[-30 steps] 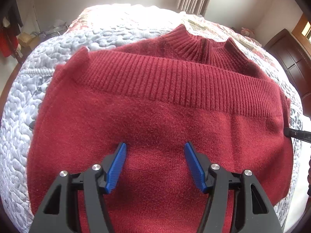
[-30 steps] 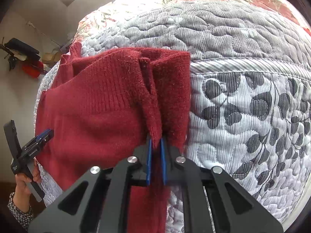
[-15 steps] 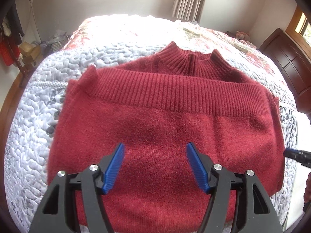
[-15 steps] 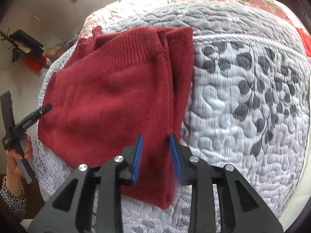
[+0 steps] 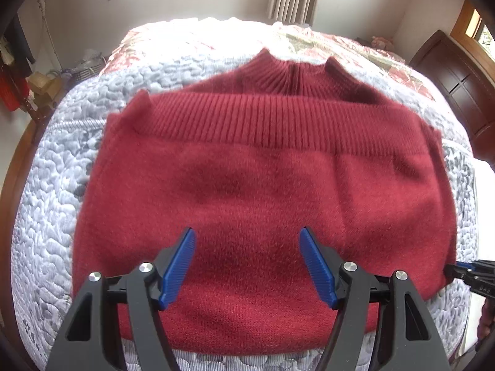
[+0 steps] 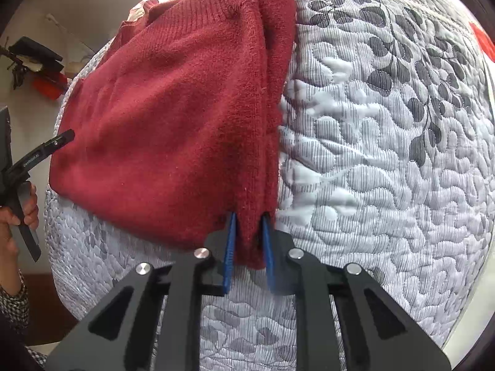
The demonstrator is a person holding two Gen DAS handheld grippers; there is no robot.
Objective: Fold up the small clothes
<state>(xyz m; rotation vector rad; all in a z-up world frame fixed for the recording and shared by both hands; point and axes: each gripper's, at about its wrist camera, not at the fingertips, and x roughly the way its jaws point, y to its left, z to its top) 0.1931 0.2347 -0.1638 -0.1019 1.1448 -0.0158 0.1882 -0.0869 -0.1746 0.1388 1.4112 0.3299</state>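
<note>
Red knit sweater [image 5: 263,191] lies flat on the grey-white quilted bedspread [image 5: 46,216], folded over: ribbed hem band runs across just below the ribbed collar, which points toward the far end of the bed. No containers visible. Left gripper [image 5: 247,262] hovers over the near part of the sweater, blue pads spread wide, nothing between them; whether it touches the knit is not clear. From the right wrist view the left gripper's black tip sits at the sweater's left edge, held by a hand [image 6: 18,213] with a checked sleeve below it. Right gripper [image 6: 249,247] is at the sweater's near right corner: pads parted narrowly, the folded edge of the sweater [image 6: 173,117] sitting in the gap between them. Pads look apart from the fabric rather than pinching it, so released, not clamping. In the left wrist view the right gripper's tip shows at the sweater's lower right edge, low against the quilt.
</note>
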